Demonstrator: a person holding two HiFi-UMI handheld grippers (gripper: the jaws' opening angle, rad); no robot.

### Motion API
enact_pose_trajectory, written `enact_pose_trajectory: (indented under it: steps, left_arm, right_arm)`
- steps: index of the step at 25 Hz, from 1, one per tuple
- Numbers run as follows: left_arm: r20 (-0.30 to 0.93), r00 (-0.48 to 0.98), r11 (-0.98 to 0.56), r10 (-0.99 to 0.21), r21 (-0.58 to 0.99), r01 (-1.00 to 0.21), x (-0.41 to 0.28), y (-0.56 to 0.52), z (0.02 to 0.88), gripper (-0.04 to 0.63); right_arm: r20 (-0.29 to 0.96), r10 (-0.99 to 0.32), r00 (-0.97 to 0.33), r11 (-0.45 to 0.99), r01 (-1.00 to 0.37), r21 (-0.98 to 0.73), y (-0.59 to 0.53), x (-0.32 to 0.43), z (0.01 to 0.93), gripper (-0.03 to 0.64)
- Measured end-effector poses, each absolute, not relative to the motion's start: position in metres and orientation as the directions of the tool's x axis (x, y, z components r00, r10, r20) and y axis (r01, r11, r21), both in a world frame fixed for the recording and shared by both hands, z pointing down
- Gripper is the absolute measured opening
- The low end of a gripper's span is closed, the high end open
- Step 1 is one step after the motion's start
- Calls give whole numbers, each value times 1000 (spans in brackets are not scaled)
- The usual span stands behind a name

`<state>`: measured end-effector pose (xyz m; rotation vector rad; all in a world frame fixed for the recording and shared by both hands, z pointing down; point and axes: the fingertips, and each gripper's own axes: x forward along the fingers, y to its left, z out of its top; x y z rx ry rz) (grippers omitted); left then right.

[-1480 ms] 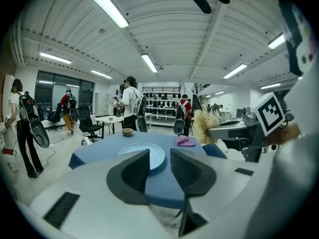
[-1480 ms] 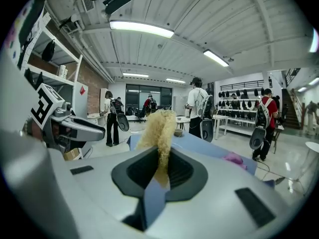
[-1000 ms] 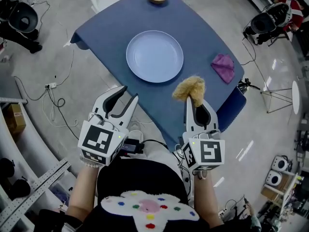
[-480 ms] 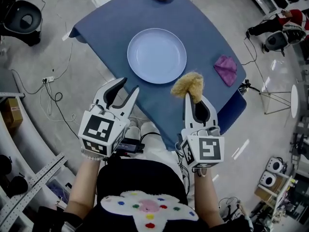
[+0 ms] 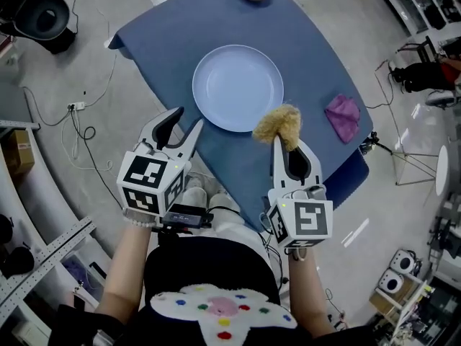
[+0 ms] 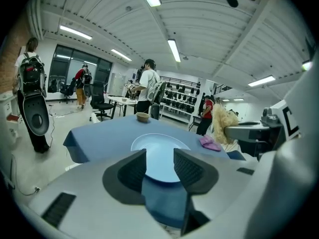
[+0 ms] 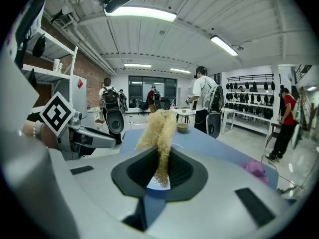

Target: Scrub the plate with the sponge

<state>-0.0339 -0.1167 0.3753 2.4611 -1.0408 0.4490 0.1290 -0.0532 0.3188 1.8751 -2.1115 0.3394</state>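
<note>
Sponge (image 7: 158, 133) hung clenched between the right fingers (image 7: 187, 172), raised beside the plate's (image 5: 238, 87) near rim on the blue surface (image 5: 166, 42); left fingers (image 6: 132, 169) were opening, empty. Approach step: next, lower it onto the plate. Only the left gripper view framed the plate between its fingers

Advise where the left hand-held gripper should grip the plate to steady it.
Probably the near-left rim of the plate, coming low from the person's side. It lies flat, so only the rim can be pinched. The sponge in the right hand-held gripper crowds the near-right rim. Left hand-held gripper: jaws opening, empty.
</note>
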Motion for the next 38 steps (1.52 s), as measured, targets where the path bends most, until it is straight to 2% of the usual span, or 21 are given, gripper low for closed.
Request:
enact_pose_trajectory:
  steps: [22,38]
  left_arm:
    - [612,575,-444,-543,372,-815,-22,-154,482,184]
    - [638,560,-458,-529,341,-821,-9,-156,496,167]
  right_arm:
    - [420,-895,-148,180,-983,38,-92,145,352,44]
    - [517,-838,-173,260,-960,101,-160,150,407,44]
